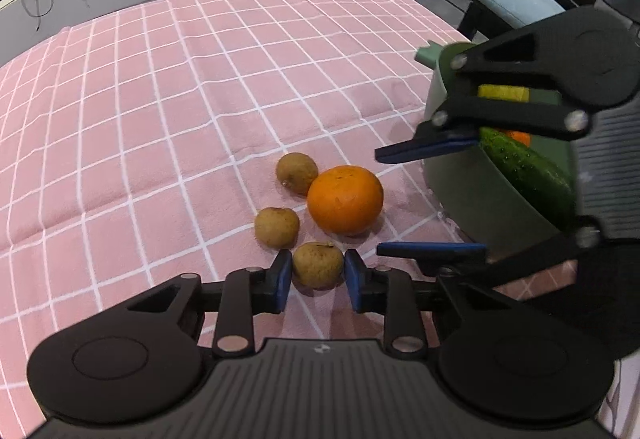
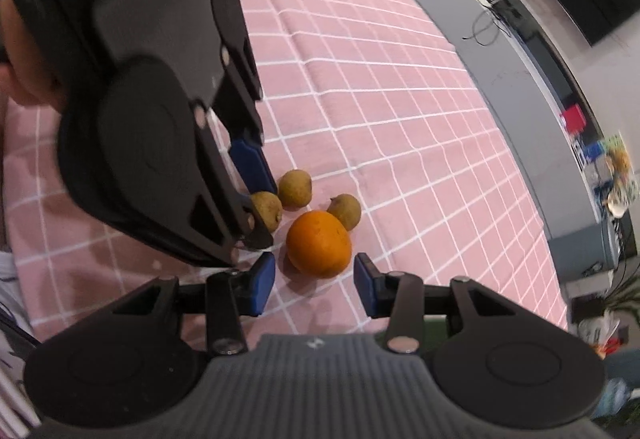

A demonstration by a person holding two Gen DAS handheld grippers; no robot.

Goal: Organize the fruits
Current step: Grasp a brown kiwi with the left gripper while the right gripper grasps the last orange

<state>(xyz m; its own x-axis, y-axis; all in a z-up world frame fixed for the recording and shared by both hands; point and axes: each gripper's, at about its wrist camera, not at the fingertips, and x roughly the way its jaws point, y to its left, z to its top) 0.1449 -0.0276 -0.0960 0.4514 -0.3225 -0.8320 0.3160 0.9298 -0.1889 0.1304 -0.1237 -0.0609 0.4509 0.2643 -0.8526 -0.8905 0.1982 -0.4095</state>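
An orange (image 1: 345, 199) and three small brown longans lie close together on the pink checked tablecloth (image 1: 160, 99). My left gripper (image 1: 317, 277) has its blue pads on both sides of the nearest longan (image 1: 318, 265), touching it. The other two longans (image 1: 297, 172) (image 1: 277, 227) lie just beyond. My right gripper (image 2: 315, 283) is open, its fingers on either side of the near edge of the orange (image 2: 319, 243) without touching it. In the left wrist view the right gripper (image 1: 430, 199) comes in from the right. In the right wrist view the left gripper (image 2: 260, 199) covers part of the held longan (image 2: 267, 207).
A green bowl (image 1: 460, 179) stands at the table's right edge, holding a cucumber (image 1: 528, 175), a yellow item (image 1: 503, 92) and something orange. A chair with a light blue cushion (image 1: 508, 1) stands beyond it. A grey counter runs along the far side.
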